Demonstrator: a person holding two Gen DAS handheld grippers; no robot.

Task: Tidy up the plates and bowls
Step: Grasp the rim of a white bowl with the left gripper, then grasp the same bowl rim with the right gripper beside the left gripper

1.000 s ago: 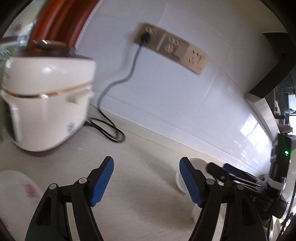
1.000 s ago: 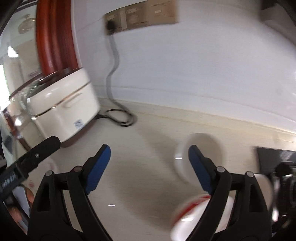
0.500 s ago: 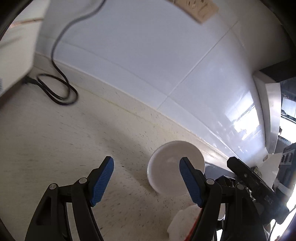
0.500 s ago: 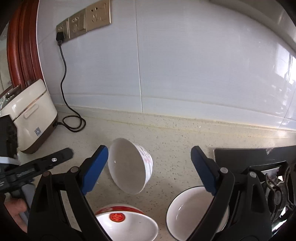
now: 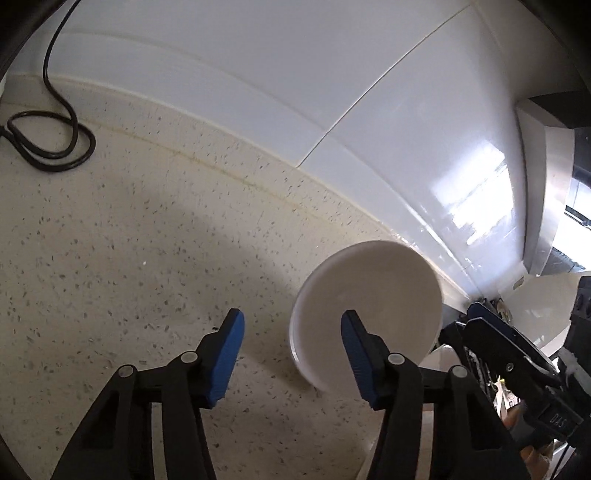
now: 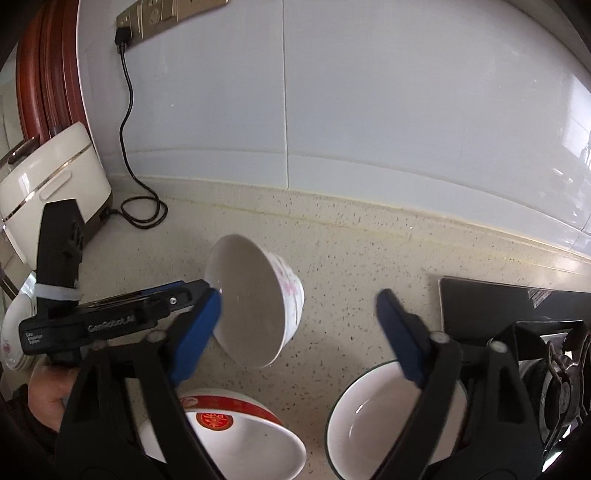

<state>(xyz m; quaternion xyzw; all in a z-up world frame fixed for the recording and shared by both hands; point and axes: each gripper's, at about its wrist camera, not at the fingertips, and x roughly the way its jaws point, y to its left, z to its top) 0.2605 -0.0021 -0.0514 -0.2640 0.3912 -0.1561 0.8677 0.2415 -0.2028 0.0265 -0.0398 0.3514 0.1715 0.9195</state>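
Since half a second ago we have brought our left gripper point(image 5: 291, 345) in toward the tipped bowl point(image 6: 255, 301), which fills more of the left wrist view than it did, and the cord loop point(image 5: 48, 144) has slid to the far upper left of that view. Our left fingers stand apart, with the right-hand pad overlapping the bowl's open face; from the right wrist view the left gripper's tip seems to sit at the bowl's rim, though we cannot tell whether a pad touches it. The bowl rests on its side on the speckled counter point(image 6: 369, 258), its mouth turned toward our left, pink flower marks on its outer wall.

Our right gripper point(image 6: 299, 325) hangs with its blue pads spread wide, the left pad just in front of the bowl's rim, the right pad well clear of it and holding nothing. Below it two more bowls stand upright on the counter: a red-rimmed bowl point(image 6: 240, 439) with a red emblem inside, and beside it a dark-rimmed bowl point(image 6: 369, 421) near the black stove point(image 6: 509, 310). At the far left edge a stack of white dishes point(image 6: 14, 332) shows behind the left gripper's body. A cream rice cooker point(image 6: 55, 184) sits by the wall, its cord running up to the wall socket point(image 6: 162, 14).
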